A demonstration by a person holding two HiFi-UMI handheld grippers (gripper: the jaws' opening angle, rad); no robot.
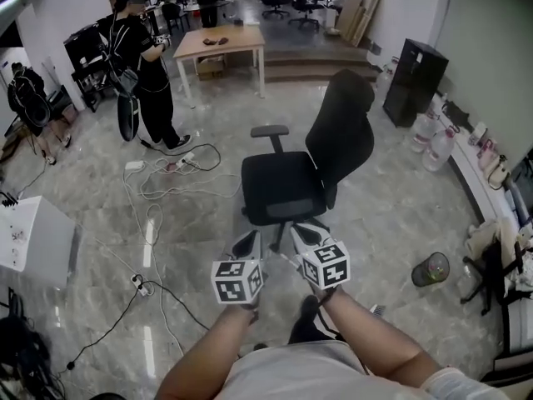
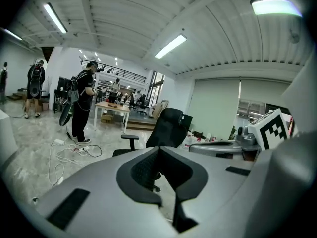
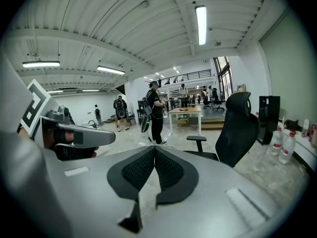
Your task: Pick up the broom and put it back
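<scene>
No broom shows in any view. My left gripper (image 1: pixel 247 245) and right gripper (image 1: pixel 305 235) are held side by side low in front of me, above the marble floor. Both point at a black office chair (image 1: pixel 310 172) just ahead. In the left gripper view the left gripper (image 2: pixel 159 148) has its pads meeting at the tip, with nothing between them. The right gripper (image 3: pixel 154 149) is also shut and empty in the right gripper view. Each gripper appears at the edge of the other's view. The chair (image 2: pixel 167 127) (image 3: pixel 238 128) stands beyond both jaw pairs.
Cables and a power strip (image 1: pixel 166 170) trail over the floor at the left. A person (image 1: pixel 146 80) stands beside a wooden table (image 1: pixel 221 42). A white cabinet (image 1: pixel 35 240) is at the left, and a black cabinet (image 1: pixel 415 80), water bottles (image 1: pixel 435 145) and a small bin (image 1: pixel 430 270) at the right.
</scene>
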